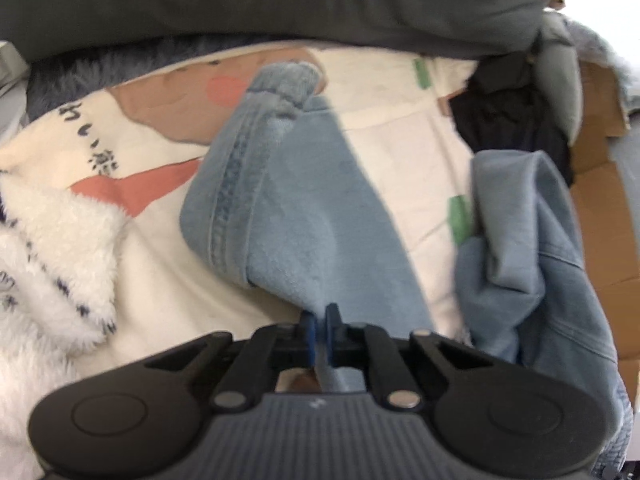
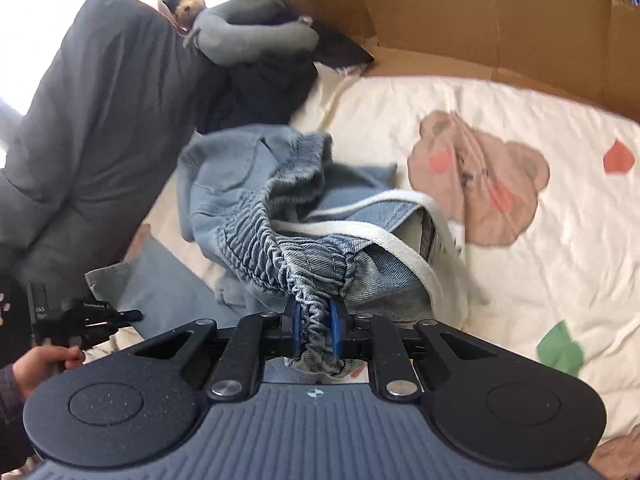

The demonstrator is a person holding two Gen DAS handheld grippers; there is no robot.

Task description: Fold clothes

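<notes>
Taking the bear-print quilt [image 1: 384, 128] as the landmark and going left to right in the left wrist view: a white fleecy garment [image 1: 60, 248] lies bunched on the quilt's left part. Across its middle runs one leg of the light blue jeans [image 1: 288, 216], inside out, its hem toward the dark grey pillow [image 1: 280, 4] at the quilt's far edge. The left gripper [image 1: 319, 332] is at the quilt's near edge with its jaws closed tight on a thin edge of that leg. Further right, more blue denim hangs in a crumpled heap.

In the right wrist view the dark pillow borders the quilt on the left. The left gripper shows below it at the frame's lower left, carried in a hand [image 2: 48, 364]. At centre the right gripper [image 2: 316, 328] has its jaws closed on the gathered elastic waistband [image 2: 280, 248], and the white drawstring [image 2: 384, 232] trails loose. To the right the quilt lies bare, with cardboard [image 2: 480, 20] along its far side.

The fold looks barely begun: both ends are gripped, but the jeans are still bunched and unflattened. Spreading them out, laying leg on leg and doubling them over all seem left to do.
</notes>
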